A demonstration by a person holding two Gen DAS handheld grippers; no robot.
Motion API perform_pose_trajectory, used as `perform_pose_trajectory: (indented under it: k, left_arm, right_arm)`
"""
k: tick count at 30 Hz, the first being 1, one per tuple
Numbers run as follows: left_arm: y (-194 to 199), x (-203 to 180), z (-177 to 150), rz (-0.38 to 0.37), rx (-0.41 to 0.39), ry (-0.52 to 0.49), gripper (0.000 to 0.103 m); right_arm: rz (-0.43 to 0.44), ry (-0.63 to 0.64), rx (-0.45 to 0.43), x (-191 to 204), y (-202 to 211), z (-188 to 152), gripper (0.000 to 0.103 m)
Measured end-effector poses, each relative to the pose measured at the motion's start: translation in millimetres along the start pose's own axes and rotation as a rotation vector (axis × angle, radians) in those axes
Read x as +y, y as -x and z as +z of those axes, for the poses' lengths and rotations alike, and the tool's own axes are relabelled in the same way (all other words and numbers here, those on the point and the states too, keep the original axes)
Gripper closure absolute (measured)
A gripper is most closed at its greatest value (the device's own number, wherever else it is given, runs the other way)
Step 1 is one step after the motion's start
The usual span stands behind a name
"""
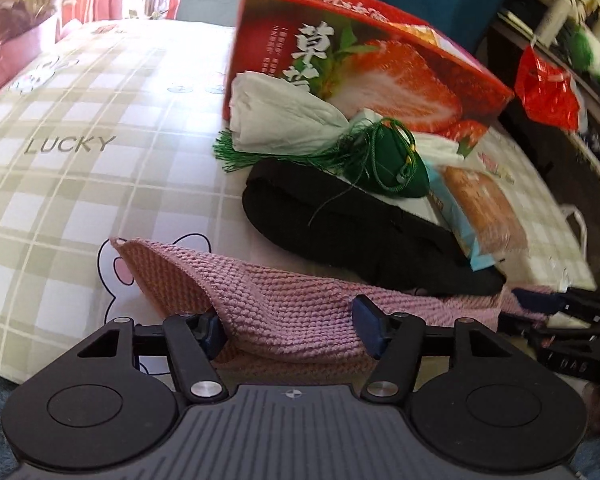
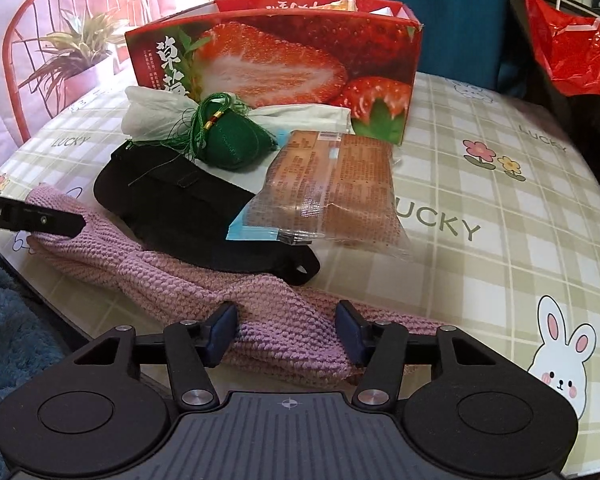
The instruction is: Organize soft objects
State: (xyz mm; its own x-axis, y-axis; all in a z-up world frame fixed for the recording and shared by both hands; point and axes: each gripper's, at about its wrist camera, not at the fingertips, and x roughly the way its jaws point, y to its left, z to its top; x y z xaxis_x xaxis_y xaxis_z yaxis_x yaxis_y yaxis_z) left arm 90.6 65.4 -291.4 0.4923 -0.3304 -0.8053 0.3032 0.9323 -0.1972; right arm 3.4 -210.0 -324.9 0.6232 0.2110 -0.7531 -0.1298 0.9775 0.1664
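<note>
A pink knitted cloth (image 1: 284, 300) (image 2: 204, 284) lies stretched along the near edge of the table. My left gripper (image 1: 288, 326) has one bunched end of it between its blue pads, which press on the fold. My right gripper (image 2: 287, 332) grips the other end, with the cloth filling the gap between its pads. One finger (image 2: 48, 220) of the left gripper shows in the right wrist view, over the cloth's far end. Behind the cloth lie a black fabric piece (image 2: 180, 208), a green tasselled pouch (image 2: 228, 144) and a white crumpled cloth (image 1: 276, 112).
A red strawberry box (image 2: 280, 60) stands open-topped behind the pile. A wrapped bread pack (image 2: 336, 188) leans on the black piece. The checked tablecloth (image 2: 500, 208) is bare to the right. A red plastic bag (image 1: 548, 88) and a potted plant (image 2: 80, 48) stand off the table.
</note>
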Motion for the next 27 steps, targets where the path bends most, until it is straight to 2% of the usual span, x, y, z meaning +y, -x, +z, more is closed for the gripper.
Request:
perform_pose_trajectory:
  k: [2,4,6,7,9,10,13,16,18,21,24,25,26,27]
  left_arm:
    - [-2.4,-8.6,-1.1,0.019,0.0,-0.053,0.033]
    - [-5.0,-14.6,-1.8,0.037,-0.011,-0.088,0.035]
    - [-6.8,-20.6,-1.6,0.041,-0.016,-0.124,0.05]
    - [-7.2,-23.5,-0.9,0.025,-0.017,-0.144,0.066]
    - [-7.8,-29.3,1.3,0.019,-0.017,-0.181,0.076]
    - [-8.6,-30.7,3.9,0.015,-0.017,-0.191,0.084]
    - [-13.7,-28.1,17.5,0.008,-0.011,-0.163,0.089]
    - [-19.3,-21.0,30.7,0.004,-0.018,-0.108,0.09]
    - [-23.3,-21.7,35.9,0.018,-0.041,-0.109,0.091]
    - [-28.7,-20.8,35.3,0.032,-0.073,-0.108,0.091]
    - [-26.5,-14.9,29.7,0.013,-0.08,-0.078,0.088]
    - [-24.5,-12.4,29.4,0.002,-0.07,-0.061,0.082]
    - [-22.0,-8.2,28.9,-0.009,-0.061,-0.035,0.071]
    - [-18.5,-1.9,28.5,-0.028,-0.058,0.0,0.064]
  right_arm:
    - [0.006,0.01,-0.009,2.6,-0.7,1.3,0.071]
    - [-0.002,0.027,-0.018,5.8,-2.9,3.9,0.075]
    - [-0.005,0.03,-0.022,6.3,-6.4,8.8,0.078]
    - [-0.002,0.024,-0.024,5.0,-8.6,11.6,0.079]
    - [0.003,0.01,-0.025,2.9,-11.7,14.5,0.08]
    - [0.006,0.007,-0.025,2.1,-12.2,14.9,0.08]
    - [0.012,0.002,-0.026,0.5,-13.1,15.6,0.08]
    - [0.013,-0.028,-0.034,-3.5,-16.5,19.7,0.081]
    - [0.011,-0.05,-0.045,-6.0,-19.9,23.3,0.081]
    - [0.004,-0.063,-0.069,-7.7,-24.5,25.7,0.082]
    - [-0.006,-0.026,-0.088,-4.6,-25.0,23.7,0.081]
    - [-0.007,-0.016,-0.093,-4.0,-24.3,22.6,0.081]
    - [-0.005,-0.018,-0.096,-4.4,-23.6,21.4,0.081]
    - [0.0,-0.026,-0.1,-5.7,-22.5,20.0,0.081]
